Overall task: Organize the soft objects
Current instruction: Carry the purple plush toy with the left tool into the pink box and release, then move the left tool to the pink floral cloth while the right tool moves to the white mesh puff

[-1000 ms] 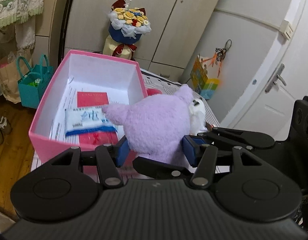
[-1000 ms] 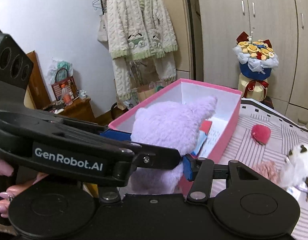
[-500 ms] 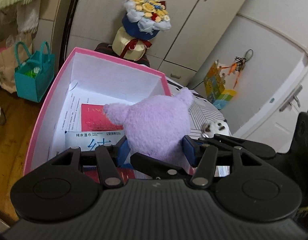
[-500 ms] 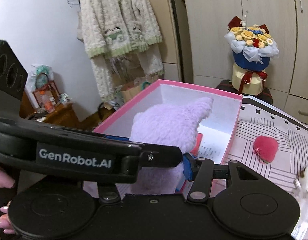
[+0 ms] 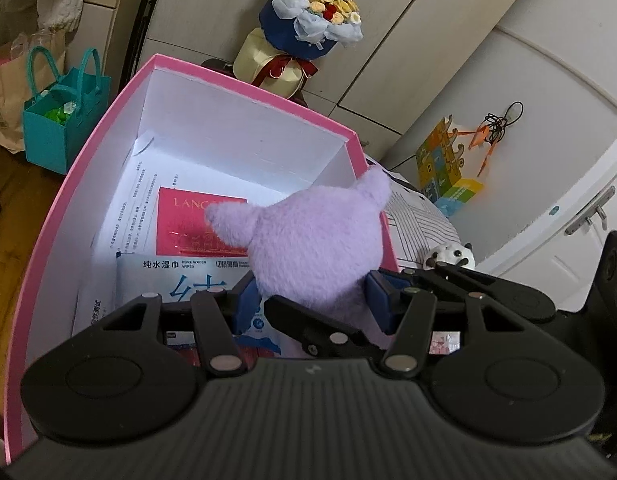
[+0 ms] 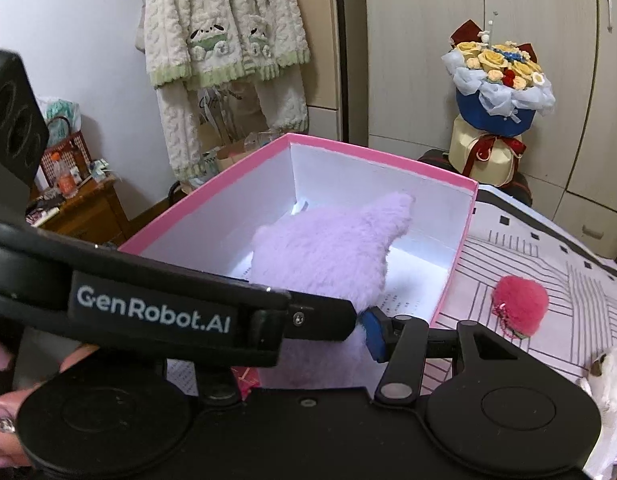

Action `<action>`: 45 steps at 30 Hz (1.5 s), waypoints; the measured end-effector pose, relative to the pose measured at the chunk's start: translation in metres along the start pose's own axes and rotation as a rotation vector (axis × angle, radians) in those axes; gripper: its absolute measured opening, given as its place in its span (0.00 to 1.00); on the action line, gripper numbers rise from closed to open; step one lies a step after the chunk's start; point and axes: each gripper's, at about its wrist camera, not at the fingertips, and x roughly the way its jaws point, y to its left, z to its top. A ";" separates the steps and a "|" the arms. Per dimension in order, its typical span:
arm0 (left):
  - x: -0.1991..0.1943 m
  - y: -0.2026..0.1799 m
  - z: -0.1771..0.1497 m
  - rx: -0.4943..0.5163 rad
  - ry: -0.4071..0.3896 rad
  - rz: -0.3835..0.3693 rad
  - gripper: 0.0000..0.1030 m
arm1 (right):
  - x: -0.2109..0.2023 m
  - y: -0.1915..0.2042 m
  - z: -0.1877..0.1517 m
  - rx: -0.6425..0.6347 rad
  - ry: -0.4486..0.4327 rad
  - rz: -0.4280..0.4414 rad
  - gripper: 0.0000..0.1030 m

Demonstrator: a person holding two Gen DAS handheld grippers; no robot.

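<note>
Now, purple plush clamped between both hand-held grippers, over pink box

- "GenRobot.AI" is showing in white letters on the black arm of the left gripper, seen in the right wrist view.
- "LANCO…" is reading in gold on the red card lying in the pink box; its end is hidden.
- "纯水湿巾" and "PURE WATER WIPES" are standing on the wipes pack.
- Printed sheets are too small to read.
</note>
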 end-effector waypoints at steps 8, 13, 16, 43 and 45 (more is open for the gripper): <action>-0.017 -0.013 -0.005 0.067 -0.090 0.092 0.65 | -0.011 0.004 -0.005 -0.050 -0.023 -0.091 0.64; -0.043 -0.025 -0.008 0.141 -0.122 0.133 0.66 | -0.028 0.004 -0.006 -0.049 -0.044 -0.083 0.68; -0.059 -0.031 -0.009 0.165 -0.129 0.131 0.66 | -0.041 0.008 -0.007 -0.067 -0.059 -0.089 0.69; -0.161 -0.124 -0.083 0.434 -0.188 0.008 0.74 | -0.212 -0.063 -0.067 0.069 -0.201 -0.109 0.71; -0.156 -0.132 -0.090 0.461 -0.172 -0.008 0.74 | -0.219 -0.077 -0.076 0.106 -0.207 -0.125 0.71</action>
